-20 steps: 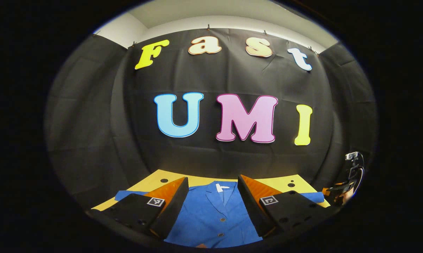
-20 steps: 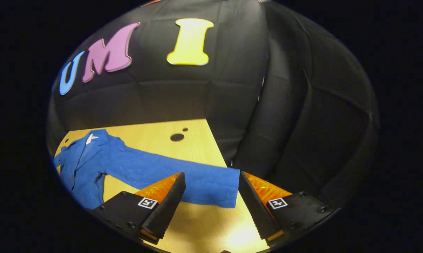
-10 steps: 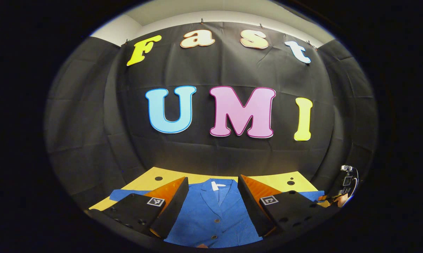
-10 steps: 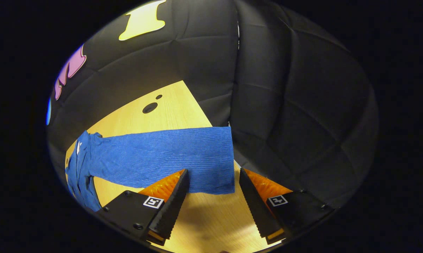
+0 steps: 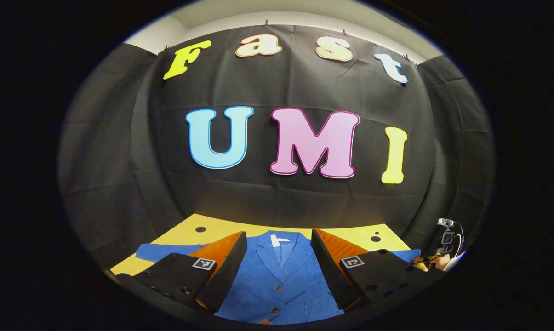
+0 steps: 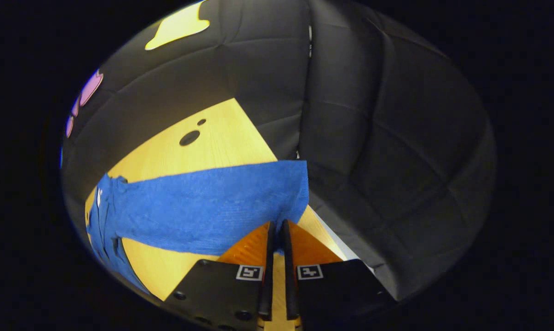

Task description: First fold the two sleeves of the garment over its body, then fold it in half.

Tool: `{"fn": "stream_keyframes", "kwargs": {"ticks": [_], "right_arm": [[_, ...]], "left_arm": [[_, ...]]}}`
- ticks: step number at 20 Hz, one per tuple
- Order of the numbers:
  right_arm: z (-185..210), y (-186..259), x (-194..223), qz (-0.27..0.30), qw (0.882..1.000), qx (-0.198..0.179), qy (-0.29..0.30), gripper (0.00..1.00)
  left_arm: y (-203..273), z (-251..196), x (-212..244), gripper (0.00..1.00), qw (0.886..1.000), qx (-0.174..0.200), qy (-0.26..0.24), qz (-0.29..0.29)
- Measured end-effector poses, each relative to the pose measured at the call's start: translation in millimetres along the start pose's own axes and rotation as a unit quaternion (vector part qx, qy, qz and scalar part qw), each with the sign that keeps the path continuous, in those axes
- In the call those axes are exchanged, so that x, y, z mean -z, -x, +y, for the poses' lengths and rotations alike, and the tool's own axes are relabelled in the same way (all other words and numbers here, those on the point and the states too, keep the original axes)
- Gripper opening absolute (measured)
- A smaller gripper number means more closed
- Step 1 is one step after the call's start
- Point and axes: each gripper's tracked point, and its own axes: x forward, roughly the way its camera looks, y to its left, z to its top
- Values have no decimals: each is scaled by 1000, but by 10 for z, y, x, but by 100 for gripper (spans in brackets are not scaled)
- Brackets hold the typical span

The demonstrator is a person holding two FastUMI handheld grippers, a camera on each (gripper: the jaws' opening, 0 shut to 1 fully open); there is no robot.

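My right gripper [image 6: 277, 230] just snapped closed: half a sec ago its fingers stood wide either side of the sleeve [image 6: 203, 207] end, now they're pinched together on the cuff edge at abt 6 o'clock in the right gripper view. I judge that's the grab for fold no. 1, sleeve over body; no fold made yet.

My left gripper [image 5: 279, 271] has barely moved, fingers spread apart, hovering over the garment [image 5: 281, 280] chest w/ nothing between them.

The garment lies flat on the table [image 6: 221, 138], collar toward 12 o'clock in the left gripper view, body btwn my left fingers.

Count: 1 garment, 2 sleeves, both spread outward at 9 and 3 o'clock. 2 grippers. 3 buttons visible down the front. Table holes: 2 in each view.

Next, prob. carry the cuff across to the chest w/o dragging the body.
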Motion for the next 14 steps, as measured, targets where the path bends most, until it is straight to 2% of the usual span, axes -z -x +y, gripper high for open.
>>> {"fn": "stream_keyframes", "kwargs": {"ticks": [1, 2, 5, 8, 10, 14], "right_arm": [[-21, -44, -2, -5, 1000, 2, 2, 13], [-17, -56, -32, -11, 1000, 7, 8, 1], [69, 47, -32, -11, 1000, 0, 12, 1], [158, 175, -214, -44, 999, -2, 14, 0], [192, 386, -307, -62, 997, 2, 34, 1], [517, 1020, -596, -132, 989, -8, 61, 1]], "left_arm": [[22, 29, -19, 81, 1000, -3, -5, -3], [42, 66, -23, 81, 1000, -7, -10, -6], [109, 171, -9, 81, 1000, -16, -3, -6], [156, 238, 74, 81, 1000, -17, 16, 0], [176, 262, 92, 81, 1000, -8, 28, -3], [227, 357, 41, 81, 998, 23, 46, -21]]}}
